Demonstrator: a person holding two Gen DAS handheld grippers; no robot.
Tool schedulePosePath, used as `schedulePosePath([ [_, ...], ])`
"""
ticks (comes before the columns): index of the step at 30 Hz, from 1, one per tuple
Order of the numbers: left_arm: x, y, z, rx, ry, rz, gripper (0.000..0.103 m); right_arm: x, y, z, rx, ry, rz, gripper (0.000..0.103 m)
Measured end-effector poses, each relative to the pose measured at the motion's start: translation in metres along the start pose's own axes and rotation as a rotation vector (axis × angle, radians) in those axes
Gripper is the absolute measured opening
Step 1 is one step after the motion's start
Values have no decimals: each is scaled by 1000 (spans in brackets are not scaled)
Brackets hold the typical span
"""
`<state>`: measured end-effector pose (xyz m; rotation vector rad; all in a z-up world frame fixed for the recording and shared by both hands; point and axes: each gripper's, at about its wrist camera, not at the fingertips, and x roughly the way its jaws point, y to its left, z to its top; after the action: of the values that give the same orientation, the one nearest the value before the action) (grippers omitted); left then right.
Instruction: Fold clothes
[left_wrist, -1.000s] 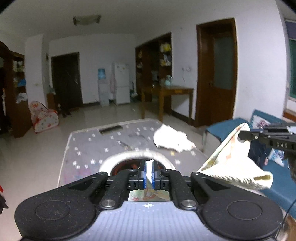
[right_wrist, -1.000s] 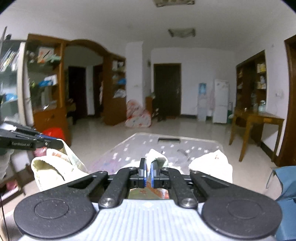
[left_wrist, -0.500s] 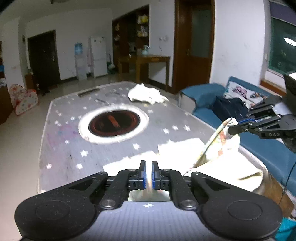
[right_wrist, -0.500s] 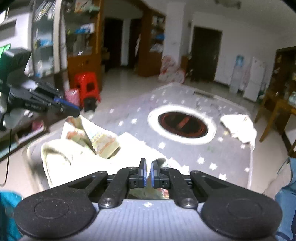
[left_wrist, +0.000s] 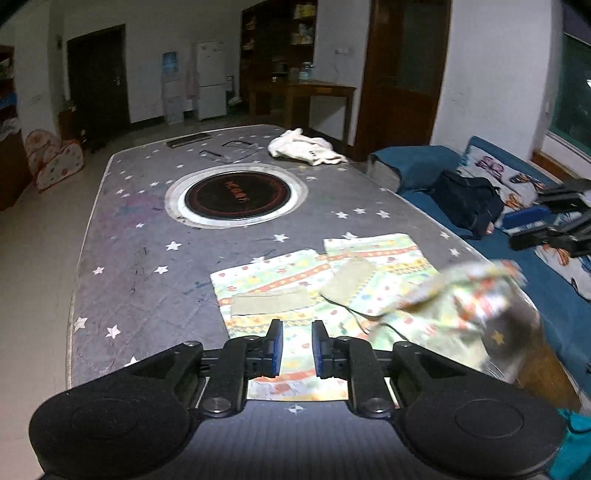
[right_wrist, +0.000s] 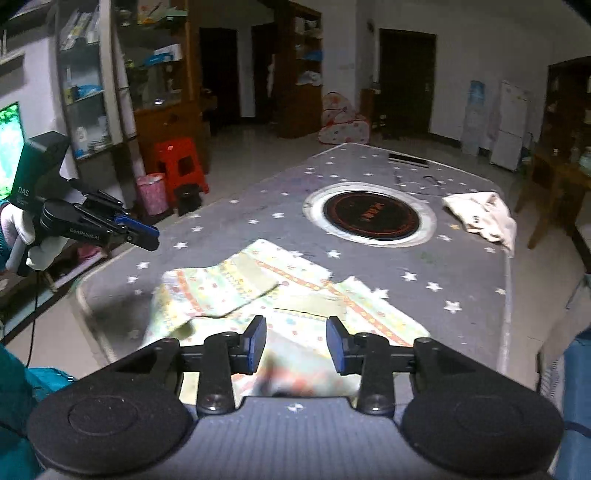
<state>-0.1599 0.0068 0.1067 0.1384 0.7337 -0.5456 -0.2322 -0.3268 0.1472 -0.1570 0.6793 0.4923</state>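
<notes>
Two garments share my grey star-printed table (left_wrist: 122, 229): a soft patterned garment (left_wrist: 317, 280) at the near end and a crumpled cream cloth (left_wrist: 303, 149) at the far right corner. I see the patterned one as thin pale-green cotton crossed by orange bands and small coloured dots, with plain olive cuffs; it lies mostly flat, two sleeve-like panels pointing away from me, while its right edge is bunched up and blurred over the table's side. From my right wrist view the same garment (right_wrist: 280, 295) spreads just ahead of the fingers, one panel folded over at the left.

My left gripper (left_wrist: 297, 347) stands slightly parted, blue pads bare, with nothing between them, low over the garment's near hem. My right gripper (right_wrist: 296, 343) gapes wider, also holding nothing, above the cloth's blurred near edge. A white-gloved hand (right_wrist: 22, 236) grips the left tool's handle at the edge of the right view.

Set into the table's middle is a round black glass cooktop (left_wrist: 236, 195) ringed in brushed metal. A dark bag (left_wrist: 465, 203) rests on the blue sofa (left_wrist: 417, 166) beside the table.
</notes>
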Motion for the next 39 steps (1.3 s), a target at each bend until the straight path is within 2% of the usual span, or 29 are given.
schedulePosePath([
  [4, 29, 15, 6, -60, 22, 23, 19, 20, -15, -3, 42, 26, -47, 36],
  [12, 88, 32, 19, -100, 51, 79, 19, 77, -57, -12, 133, 106, -135, 36],
  [17, 120, 43, 28, -119, 73, 129, 31, 113, -82, -19, 184, 152, -178, 40],
  [19, 131, 48, 31, -133, 83, 143, 31, 126, -90, -20, 199, 164, -190, 40],
  [26, 159, 60, 37, -165, 116, 161, 37, 161, -107, -21, 236, 199, -208, 41],
  [39, 184, 64, 34, -164, 145, 139, 35, 190, -122, -22, 267, 248, -216, 39],
])
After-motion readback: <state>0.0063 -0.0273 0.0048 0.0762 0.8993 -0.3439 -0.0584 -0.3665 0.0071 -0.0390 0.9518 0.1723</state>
